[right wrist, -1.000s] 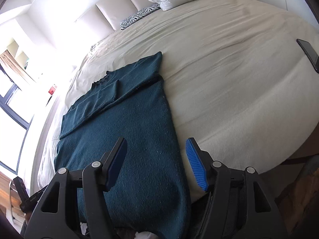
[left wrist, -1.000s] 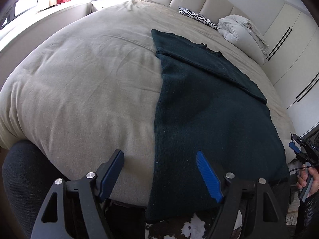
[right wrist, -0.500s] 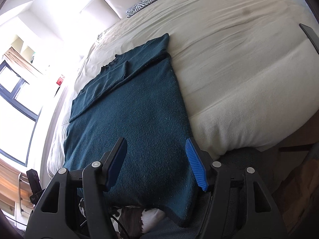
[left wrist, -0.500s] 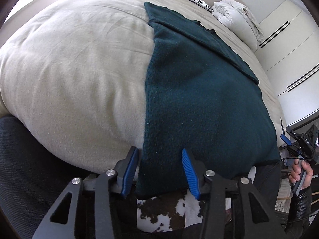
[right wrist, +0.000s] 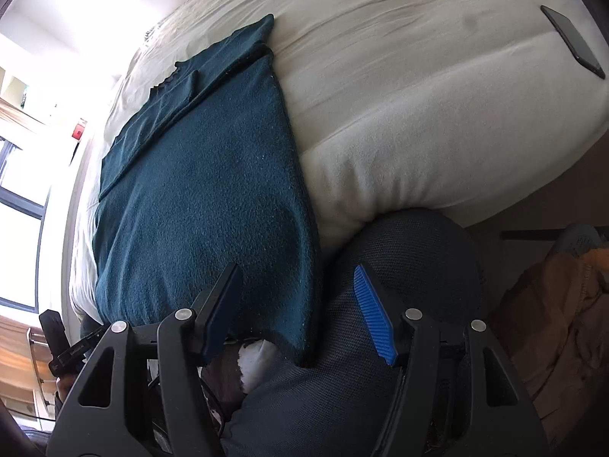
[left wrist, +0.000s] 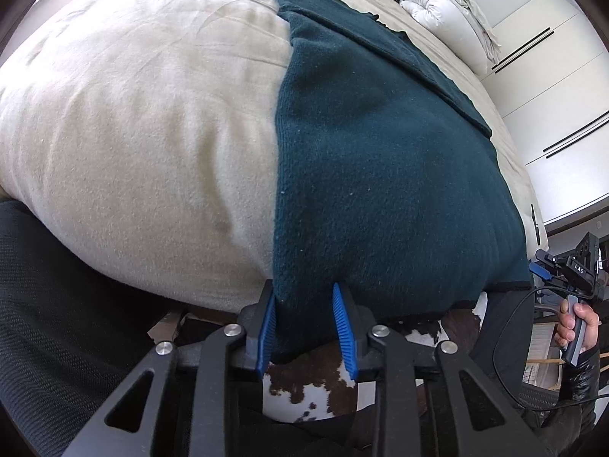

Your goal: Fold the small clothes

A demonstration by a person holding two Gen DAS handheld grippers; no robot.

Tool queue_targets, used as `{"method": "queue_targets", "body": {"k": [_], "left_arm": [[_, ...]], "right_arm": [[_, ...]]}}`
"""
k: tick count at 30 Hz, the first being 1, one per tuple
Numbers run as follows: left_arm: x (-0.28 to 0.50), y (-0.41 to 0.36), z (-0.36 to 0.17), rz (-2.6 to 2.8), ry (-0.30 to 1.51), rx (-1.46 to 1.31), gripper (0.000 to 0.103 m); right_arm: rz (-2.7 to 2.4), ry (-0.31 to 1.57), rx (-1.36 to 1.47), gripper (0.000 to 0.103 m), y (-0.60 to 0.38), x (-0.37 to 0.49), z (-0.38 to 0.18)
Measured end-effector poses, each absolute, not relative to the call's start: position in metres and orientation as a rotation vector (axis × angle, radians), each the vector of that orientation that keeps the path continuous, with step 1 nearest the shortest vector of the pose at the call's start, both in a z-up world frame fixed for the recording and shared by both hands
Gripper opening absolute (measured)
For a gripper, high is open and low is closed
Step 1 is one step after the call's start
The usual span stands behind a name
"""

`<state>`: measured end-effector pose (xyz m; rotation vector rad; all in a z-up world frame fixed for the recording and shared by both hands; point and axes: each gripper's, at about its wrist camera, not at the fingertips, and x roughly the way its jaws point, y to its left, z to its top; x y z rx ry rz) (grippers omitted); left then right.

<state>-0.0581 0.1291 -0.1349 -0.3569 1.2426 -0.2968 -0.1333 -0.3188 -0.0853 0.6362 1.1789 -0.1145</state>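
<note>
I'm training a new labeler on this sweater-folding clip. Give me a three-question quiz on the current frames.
1. True or false: the left tongs straddle a bottom corner of the dark teal sweater.
2. Which tongs are spread wider: A left, B right?
3. Fill in: a black ____ lies on the cream bed cover, apart from the sweater.

Key: 1 true; 2 B; 3 phone.

Wide bed (left wrist: 144,122) under a cream cover. Spread flat across it, a dark teal garment (left wrist: 380,175), hem overhanging. Lying near one edge, a black phone (right wrist: 573,40); farther back, white pillows (left wrist: 445,7).
</note>
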Motion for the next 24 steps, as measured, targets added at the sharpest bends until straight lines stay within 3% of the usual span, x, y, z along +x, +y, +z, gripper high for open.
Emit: {"method": "queue_targets", "body": {"k": [6, 8, 11, 15, 19, 24], "left_arm": [[-0.058, 0.117, -0.141, -0.325, 1.289, -0.336, 0.024], [-0.058, 0.117, -0.14, -0.329, 1.286, -0.34, 0.014], [-0.057, 0.115, -0.138, -0.337, 1.282, -0.342, 0.009], [-0.056, 0.113, -0.135, -0.352, 1.276, -0.336, 0.008], [-0.055, 0.115, -0.123, -0.4, 1.252, -0.368, 0.007], [-0.052, 0.129, -0.102, -0.47, 1.183, -0.487, 0.007]], "right_arm": [[-0.087, 1.256, 0.62, 0.057, -0.302, -0.129, -0.098], [-0.086, 1.288, 0.613, 0.051, -0.298, -0.127, -0.102], [-0.089, 1.323, 0.622, 0.04, -0.297, -0.127, -0.107], [-0.089, 1.344, 0.635, 0.029, -0.3, -0.128, -0.11], [-0.063, 1.364, 0.649, 0.007, -0.297, -0.132, -0.116], [0.023, 1.243, 0.713, 0.006, -0.298, -0.136, -0.099]]}}
